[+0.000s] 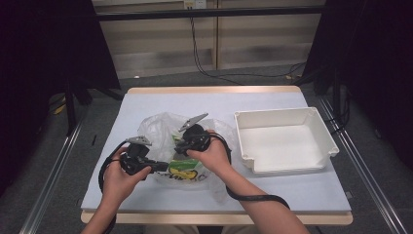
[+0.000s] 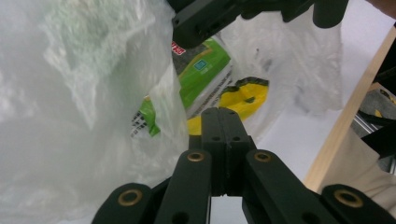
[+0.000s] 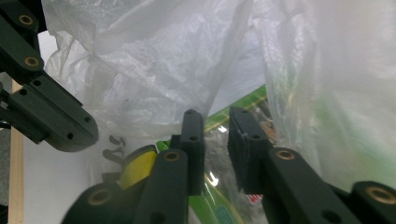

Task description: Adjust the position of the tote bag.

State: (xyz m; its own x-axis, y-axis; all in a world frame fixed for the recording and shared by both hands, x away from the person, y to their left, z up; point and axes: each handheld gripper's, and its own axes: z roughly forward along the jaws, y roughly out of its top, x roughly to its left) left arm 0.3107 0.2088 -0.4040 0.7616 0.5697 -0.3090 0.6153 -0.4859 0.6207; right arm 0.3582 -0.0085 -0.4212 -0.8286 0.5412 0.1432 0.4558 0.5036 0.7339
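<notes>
The pale table [image 1: 302, 192] is carrying a rigid white plastic bin [image 1: 285, 139] at its right, and left of it a thin, crinkly translucent bag [image 1: 160, 127], lying limp. Inside it, a glossy green-and-yellow packet [image 2: 205, 74] is showing, probably light and slippery; gripping its flat edge looks best. The left claw [image 2: 223, 116] is pressing together on nothing, while the right claw [image 3: 215, 122] is standing slightly apart above the packet.

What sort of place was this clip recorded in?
Probably a lab or studio recording bay: black curtains flank the table, cables trail across the grey floor, and metal rails run alongside.
</notes>
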